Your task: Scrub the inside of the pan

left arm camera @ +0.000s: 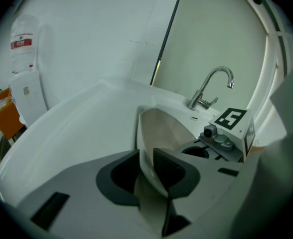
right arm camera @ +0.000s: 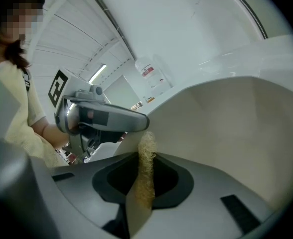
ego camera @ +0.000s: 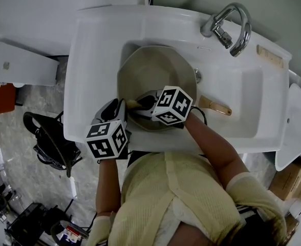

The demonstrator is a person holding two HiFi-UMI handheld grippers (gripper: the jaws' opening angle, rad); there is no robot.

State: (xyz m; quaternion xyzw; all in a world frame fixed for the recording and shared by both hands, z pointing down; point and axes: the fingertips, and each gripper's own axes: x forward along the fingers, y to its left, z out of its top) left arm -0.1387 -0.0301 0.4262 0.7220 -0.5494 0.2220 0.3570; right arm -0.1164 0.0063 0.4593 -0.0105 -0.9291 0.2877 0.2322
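Head view: the round beige metal pan sits in the white ceramic sink. Left gripper view: my left hand-held gripper clamps its rim. Right gripper view: my right hand-held gripper pinches a straw-coloured fibrous scrubber inside. Looks mid-scrub; firm sweeping strokes next.

I take this for a wash-up corner in a workroom or lab rather than a home kitchen. My landmark is a white sink with a chrome tap at its back rim, set against bare pale walls. Left of the sink, black gear and cables lie on a grey marbled floor. Right of the sink stand cardboard boxes (plain brown).
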